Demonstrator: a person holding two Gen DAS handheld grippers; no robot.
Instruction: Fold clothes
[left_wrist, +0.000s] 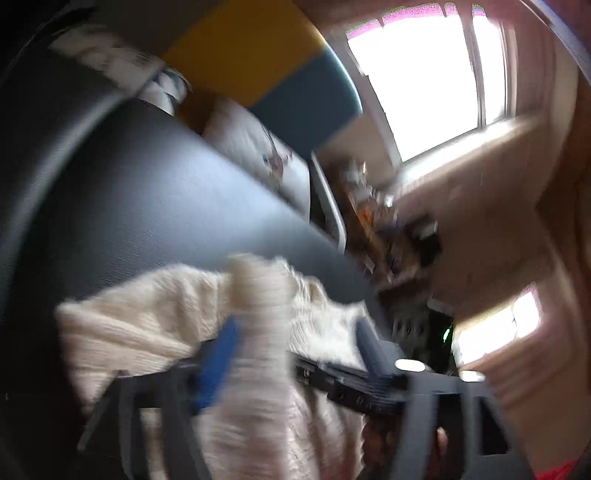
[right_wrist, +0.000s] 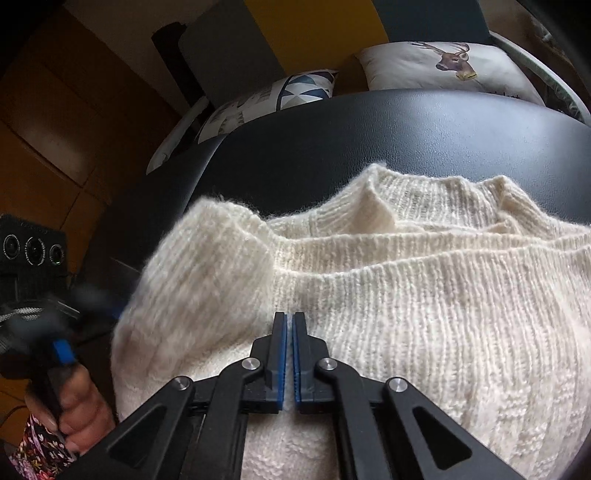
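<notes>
A cream knitted sweater (right_wrist: 406, 295) lies on a black leather seat (right_wrist: 369, 129), collar toward the far edge. My right gripper (right_wrist: 289, 319) is shut, its blue pads together, tips resting on the knit just below the collar's left end; no fold shows between them. In the blurred left wrist view a bunched sleeve of the sweater (left_wrist: 258, 332) stands between the fingers of my left gripper (left_wrist: 295, 328). The blue pad (left_wrist: 218, 362) is against it and the other finger stands apart, so it is open. The right wrist view shows the left gripper (right_wrist: 77, 321) at the sweater's left edge, held by a hand (right_wrist: 81, 410).
A deer-print cushion (right_wrist: 443, 66) and a geometric-print cushion (right_wrist: 295, 88) lie behind the seat. A black device with round lenses (right_wrist: 33, 251) stands at the left over a wooden floor (right_wrist: 55, 110). A bright window (left_wrist: 424, 74) and a cluttered shelf (left_wrist: 388, 229) lie to the right.
</notes>
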